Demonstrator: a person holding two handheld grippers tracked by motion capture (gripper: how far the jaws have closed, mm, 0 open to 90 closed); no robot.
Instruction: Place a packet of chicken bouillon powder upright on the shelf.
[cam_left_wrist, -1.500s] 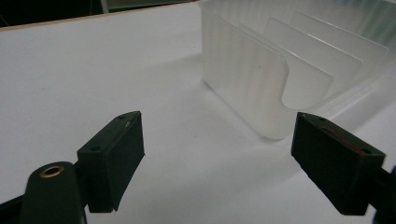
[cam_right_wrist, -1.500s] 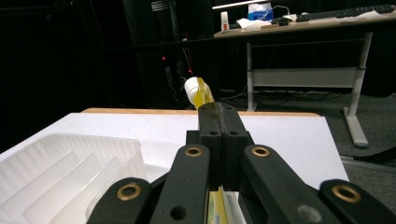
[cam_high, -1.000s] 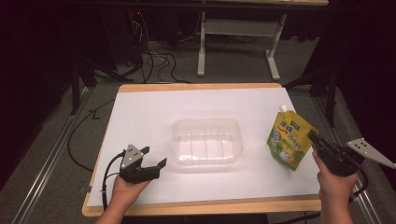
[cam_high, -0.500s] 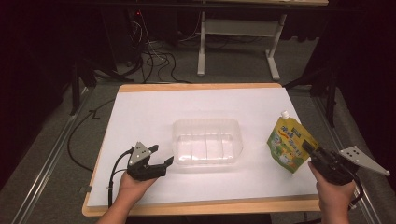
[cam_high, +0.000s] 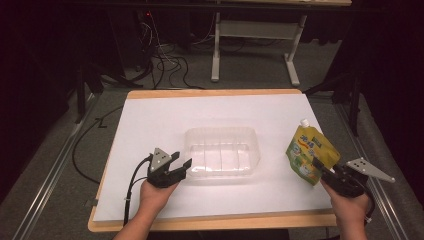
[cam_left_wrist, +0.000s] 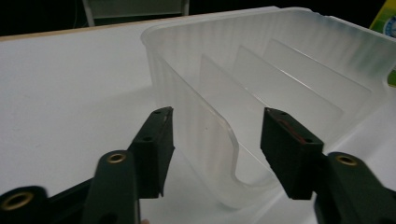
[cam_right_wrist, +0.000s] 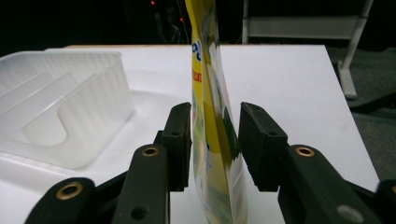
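High view has me at the near edge of the table (cam_high: 150, 107), one tool in each hand. My left gripper (cam_high: 181, 163) has just been closing around the near left corner of the clear plastic tray (cam_high: 222, 134), which sits about mid-table; in the left gripper view one pad is outside the wall and the other inside, but neither is touching yet, so it's not gripping anything. My right gripper (cam_high: 320, 167) is at the yellow drink pouch (cam_high: 310, 150), standing near the right edge, just beside the near right corner. Its jaws have just been opening, and in the right gripper view the pouch (cam_right_wrist: 212, 135) stands between the pads (cam_right_wrist: 181, 140) with a sliver of gap on each side, so it looks let go. My worry: that pouch is floppy and already leans, so if I clip it pulling back, it tips over. Also the tray wall is thin and slick, so a shallow bite could slip off or flex it.
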